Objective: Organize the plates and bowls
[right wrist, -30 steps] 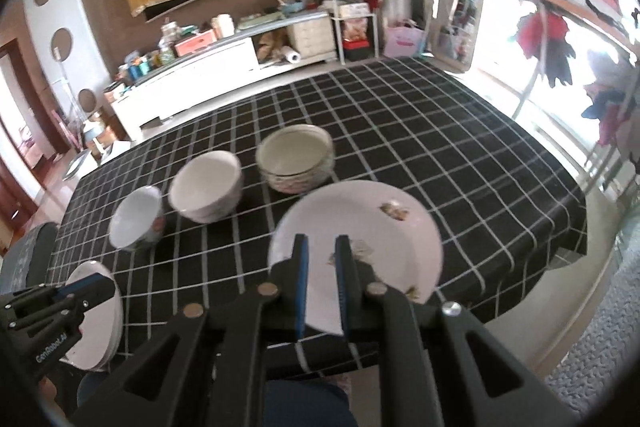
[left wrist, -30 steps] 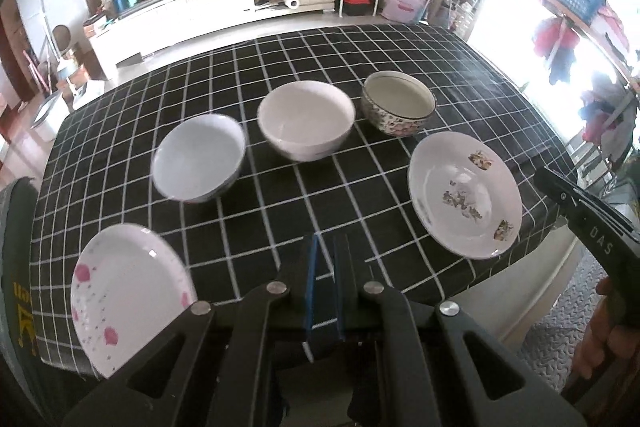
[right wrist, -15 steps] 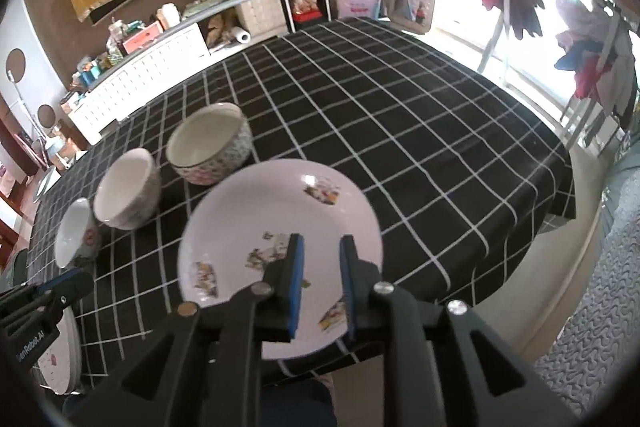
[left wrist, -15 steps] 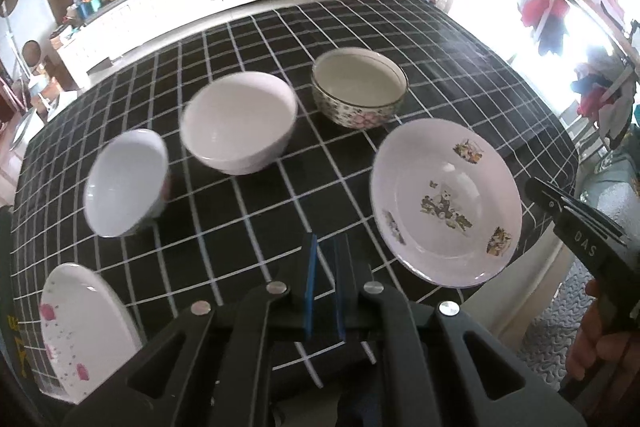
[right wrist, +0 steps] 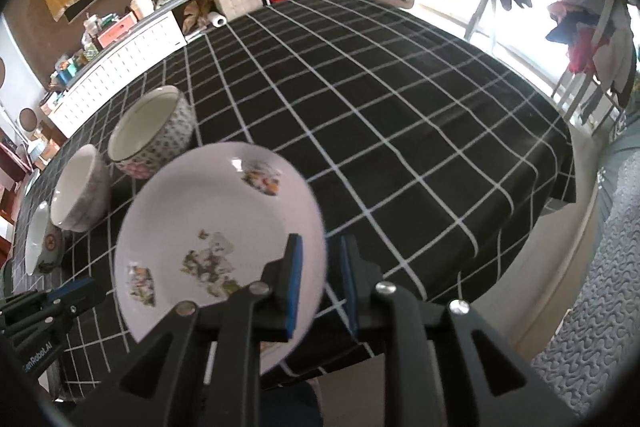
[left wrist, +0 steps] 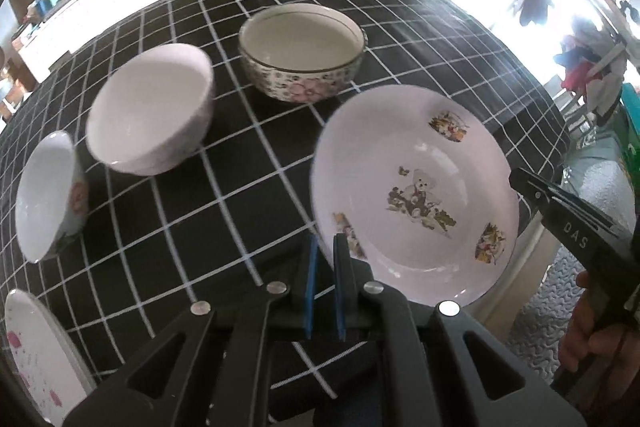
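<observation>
Five dishes sat on the black, white-gridded tabletop (right wrist: 400, 115) as you brought both claws down toward its near edge. Your right claw (right wrist: 320, 283) stood parted by a narrow gap, its blue-padded jaws straddling the near rim of the shallow white plate printed with small bear and flower pictures (right wrist: 208, 227); the pads did not appear to press on it yet, and nothing was held. Your left claw (left wrist: 324, 291) was closed and empty, hanging over the cloth just beside that plate's left edge. Behind the plate ran a row of bowls: a floral-patterned ceramic bowl with a dark rim (left wrist: 302, 51), a plain white bowl (left wrist: 150, 107) and a small white bowl with a pink flower (left wrist: 50, 201). A white plate with pink blossoms (left wrist: 36, 359) lay at the near left corner, well apart from the printed plate. The step in hand looked like the first pickup. Your next move likely called for seating the rim deeper between the right pads, closing firmly, then lifting level so the plate did not tip.
</observation>
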The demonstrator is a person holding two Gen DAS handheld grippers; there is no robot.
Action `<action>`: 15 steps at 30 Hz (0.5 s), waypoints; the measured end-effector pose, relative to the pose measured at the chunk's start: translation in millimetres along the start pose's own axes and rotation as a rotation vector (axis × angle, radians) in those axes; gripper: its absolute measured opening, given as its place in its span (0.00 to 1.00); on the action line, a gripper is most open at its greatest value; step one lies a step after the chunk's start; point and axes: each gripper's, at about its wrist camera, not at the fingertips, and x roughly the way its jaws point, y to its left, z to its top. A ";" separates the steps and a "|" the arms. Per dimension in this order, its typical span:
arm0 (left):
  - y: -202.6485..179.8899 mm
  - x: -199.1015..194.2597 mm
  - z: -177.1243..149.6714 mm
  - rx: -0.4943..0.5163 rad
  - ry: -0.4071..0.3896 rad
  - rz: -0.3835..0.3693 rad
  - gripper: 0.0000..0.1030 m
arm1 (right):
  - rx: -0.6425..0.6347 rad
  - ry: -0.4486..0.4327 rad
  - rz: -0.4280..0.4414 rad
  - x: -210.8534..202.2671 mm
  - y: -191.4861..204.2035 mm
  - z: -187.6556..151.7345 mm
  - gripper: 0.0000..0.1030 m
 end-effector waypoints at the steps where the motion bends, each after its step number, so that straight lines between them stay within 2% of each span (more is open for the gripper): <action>1: -1.0 3.8 1.3 0.002 0.004 -0.005 0.07 | -0.001 0.001 0.002 1.5 -0.9 0.1 0.22; 8: 3.1 13.8 6.4 -0.016 0.011 -0.010 0.07 | -0.017 0.014 0.038 15.0 -1.3 4.4 0.22; 15: -0.2 18.6 10.4 0.008 0.015 0.015 0.11 | -0.033 0.027 0.074 26.4 -0.5 9.4 0.22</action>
